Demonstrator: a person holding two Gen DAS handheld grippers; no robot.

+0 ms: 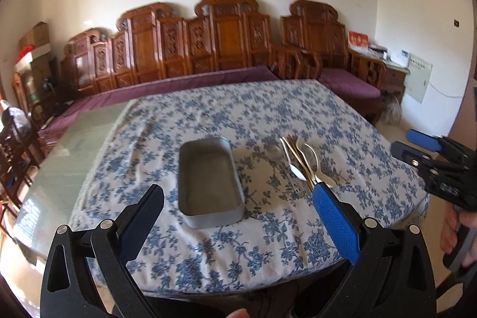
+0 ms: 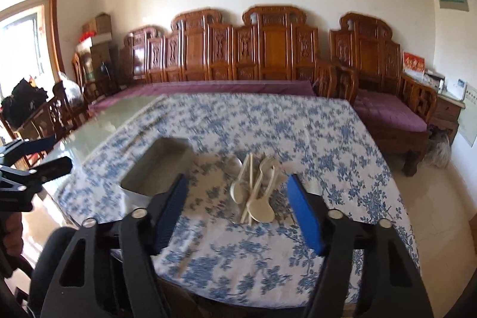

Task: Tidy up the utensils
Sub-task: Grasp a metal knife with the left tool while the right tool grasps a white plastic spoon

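Observation:
A grey metal tin (image 1: 208, 181) lies open and empty on the blue floral tablecloth (image 1: 238, 115). It also shows in the right wrist view (image 2: 158, 166). A heap of pale spoons, a fork and chopsticks (image 1: 301, 163) lies to the tin's right, and shows in the right wrist view (image 2: 256, 192). My left gripper (image 1: 238, 195) is open and empty, above the tin's near end. My right gripper (image 2: 238, 187) is open and empty, with the utensil heap between its fingers' line of sight. It also shows at the right edge of the left wrist view (image 1: 417, 148).
The table's near edge drops off close to both grippers. Bare green glass tabletop (image 1: 74, 145) lies left of the cloth. A carved wooden sofa with purple cushions (image 1: 208, 49) runs behind the table. Wooden chairs (image 2: 59, 112) stand at the left.

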